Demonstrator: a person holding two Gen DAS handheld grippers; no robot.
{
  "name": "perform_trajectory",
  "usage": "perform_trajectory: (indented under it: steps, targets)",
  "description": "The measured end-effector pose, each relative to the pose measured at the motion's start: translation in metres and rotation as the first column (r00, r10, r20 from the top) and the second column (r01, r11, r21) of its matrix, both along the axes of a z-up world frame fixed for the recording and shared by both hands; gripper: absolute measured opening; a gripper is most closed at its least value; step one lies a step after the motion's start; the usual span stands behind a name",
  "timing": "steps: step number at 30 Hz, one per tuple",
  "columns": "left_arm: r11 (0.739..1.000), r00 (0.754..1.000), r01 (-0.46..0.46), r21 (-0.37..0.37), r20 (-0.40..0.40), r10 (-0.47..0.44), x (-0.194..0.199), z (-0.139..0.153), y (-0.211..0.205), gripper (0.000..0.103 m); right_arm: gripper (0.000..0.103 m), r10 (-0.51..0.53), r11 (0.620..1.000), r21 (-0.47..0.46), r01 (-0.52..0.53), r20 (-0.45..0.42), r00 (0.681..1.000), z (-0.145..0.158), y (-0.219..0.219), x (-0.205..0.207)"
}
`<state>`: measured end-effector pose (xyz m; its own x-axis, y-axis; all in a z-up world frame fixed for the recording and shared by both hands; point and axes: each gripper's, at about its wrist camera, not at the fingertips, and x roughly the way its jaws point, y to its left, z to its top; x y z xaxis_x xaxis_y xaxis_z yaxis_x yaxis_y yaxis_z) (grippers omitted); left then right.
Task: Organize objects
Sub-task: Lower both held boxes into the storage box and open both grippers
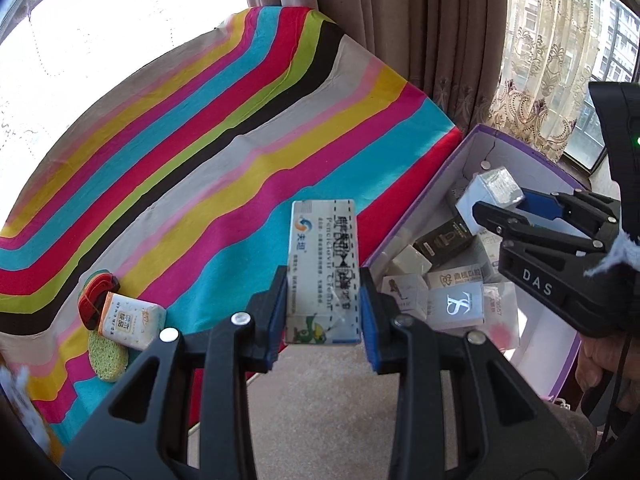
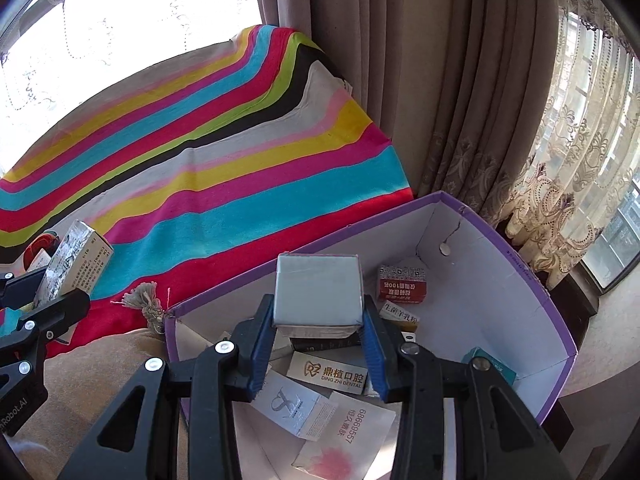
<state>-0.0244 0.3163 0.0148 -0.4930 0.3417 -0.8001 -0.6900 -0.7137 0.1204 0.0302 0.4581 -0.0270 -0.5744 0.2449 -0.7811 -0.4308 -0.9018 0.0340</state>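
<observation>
My left gripper [image 1: 323, 312] is shut on a long white medicine carton [image 1: 324, 264] and holds it in the air near the striped table's front edge, left of the purple-rimmed box [image 1: 404, 216]. In the right wrist view the same carton [image 2: 76, 256] shows at far left. My right gripper [image 2: 318, 344] is shut on a silver-grey square box [image 2: 318, 294] and holds it over the inside of the purple-rimmed box [image 2: 532, 280]. That box holds several small cartons, among them a dental carton [image 2: 332, 374] and a red one [image 2: 402, 284].
On the striped cloth [image 1: 200, 152] at the left lie a tissue pack [image 1: 130, 320], a green sponge [image 1: 106, 356] and a red and black item [image 1: 96, 292]. Curtains [image 2: 420, 80] hang behind the table. Beige floor or cushion lies below the table edge.
</observation>
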Motion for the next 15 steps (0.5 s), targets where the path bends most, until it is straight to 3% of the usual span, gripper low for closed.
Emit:
perform_trajectory:
  steps: [5,13,14,15]
  targets:
    - [0.997,0.997,0.075,0.019,0.014,-0.075,0.008,0.000,0.012,0.037,0.041,-0.019,1.000,-0.006,0.019,-0.003,1.000,-0.002,0.007,0.003]
    - [0.979,0.985,0.150,0.139,0.065,-0.160,0.008,0.007,0.013,0.037,0.042,-0.071,0.997,-0.045,0.070,-0.030,0.997,-0.003,0.021,0.010]
    - [0.972,0.980,0.162,0.169,0.091,-0.179,0.007,0.007,0.013,0.040,0.043,-0.079,0.996,-0.046,0.078,-0.035,0.996,-0.002,0.022,0.011]
    - [0.968,0.974,0.162,0.192,0.124,-0.188,0.004,0.006,0.012,0.060,0.047,-0.088,0.995,-0.045,0.086,-0.042,0.995,-0.001,0.023,0.012]
